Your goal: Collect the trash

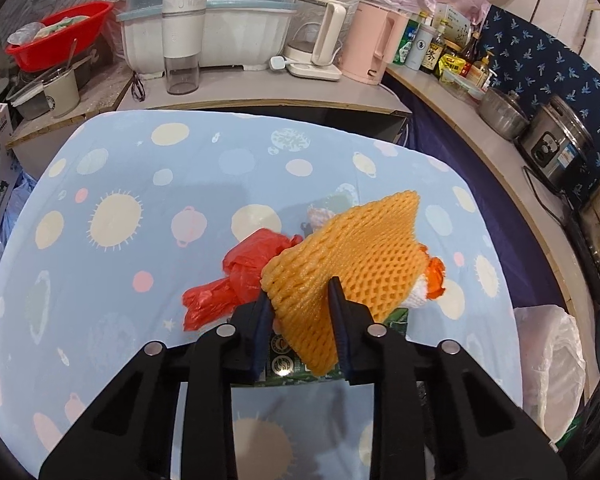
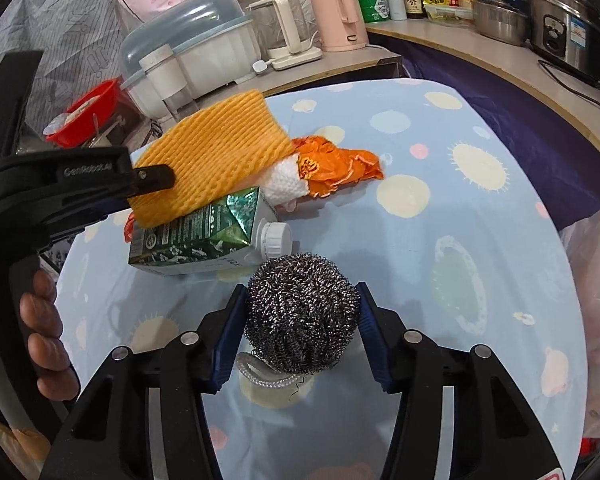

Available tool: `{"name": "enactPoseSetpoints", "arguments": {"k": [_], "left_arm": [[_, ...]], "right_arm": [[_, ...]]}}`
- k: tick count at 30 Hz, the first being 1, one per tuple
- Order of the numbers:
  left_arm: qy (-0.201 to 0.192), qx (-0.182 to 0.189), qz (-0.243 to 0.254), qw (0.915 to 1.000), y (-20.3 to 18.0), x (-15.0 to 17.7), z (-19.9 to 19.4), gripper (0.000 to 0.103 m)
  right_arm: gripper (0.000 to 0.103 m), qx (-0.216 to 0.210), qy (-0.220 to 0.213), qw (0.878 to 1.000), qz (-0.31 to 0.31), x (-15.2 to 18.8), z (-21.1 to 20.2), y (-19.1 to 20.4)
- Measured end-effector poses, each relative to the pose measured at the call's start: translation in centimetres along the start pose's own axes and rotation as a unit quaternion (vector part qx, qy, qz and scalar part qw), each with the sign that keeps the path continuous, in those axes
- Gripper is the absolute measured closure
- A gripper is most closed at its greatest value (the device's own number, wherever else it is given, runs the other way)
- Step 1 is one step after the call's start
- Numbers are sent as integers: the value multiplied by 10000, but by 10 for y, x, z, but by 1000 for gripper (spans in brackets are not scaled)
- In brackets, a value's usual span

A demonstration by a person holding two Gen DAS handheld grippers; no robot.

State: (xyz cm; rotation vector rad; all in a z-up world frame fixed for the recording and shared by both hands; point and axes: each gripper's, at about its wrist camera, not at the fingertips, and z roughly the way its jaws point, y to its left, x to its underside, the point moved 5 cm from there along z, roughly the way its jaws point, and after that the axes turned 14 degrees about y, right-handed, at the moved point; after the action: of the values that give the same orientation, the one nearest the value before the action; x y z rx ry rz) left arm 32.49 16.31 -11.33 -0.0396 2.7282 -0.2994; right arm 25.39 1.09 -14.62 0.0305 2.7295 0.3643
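Note:
My left gripper [image 1: 300,292] is shut on an orange foam fruit net [image 1: 348,256] and holds it just above the table; the net also shows in the right wrist view [image 2: 216,152]. Under it lie a green carton [image 2: 196,236], a red plastic bag [image 1: 236,276], an orange wrapper [image 2: 336,164] and a white foam net [image 2: 286,182]. My right gripper [image 2: 302,296] is shut on a steel wool scrubber [image 2: 302,312], held above the cloth.
The table has a light blue patterned cloth [image 1: 140,248]. A white plastic bag [image 1: 556,364] hangs off its right edge. Behind stand a dish rack [image 1: 208,28], kettles [image 1: 320,36], bottles, a red basin [image 1: 60,32] and steel pots [image 1: 556,148].

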Motion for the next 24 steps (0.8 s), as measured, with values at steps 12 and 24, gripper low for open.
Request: {"name": "enactPoseSetpoints", "arguments": {"k": [12,24], "left_arm": [[-128,285,209,9993,-19,65,-61,79],[271,379,597,9971,-45,146,-65,79]], "right_arm": [[52,55,-321,9992,229,37,-58,-30],[52,227,-514,9966,603,80,-98,-75]]}}
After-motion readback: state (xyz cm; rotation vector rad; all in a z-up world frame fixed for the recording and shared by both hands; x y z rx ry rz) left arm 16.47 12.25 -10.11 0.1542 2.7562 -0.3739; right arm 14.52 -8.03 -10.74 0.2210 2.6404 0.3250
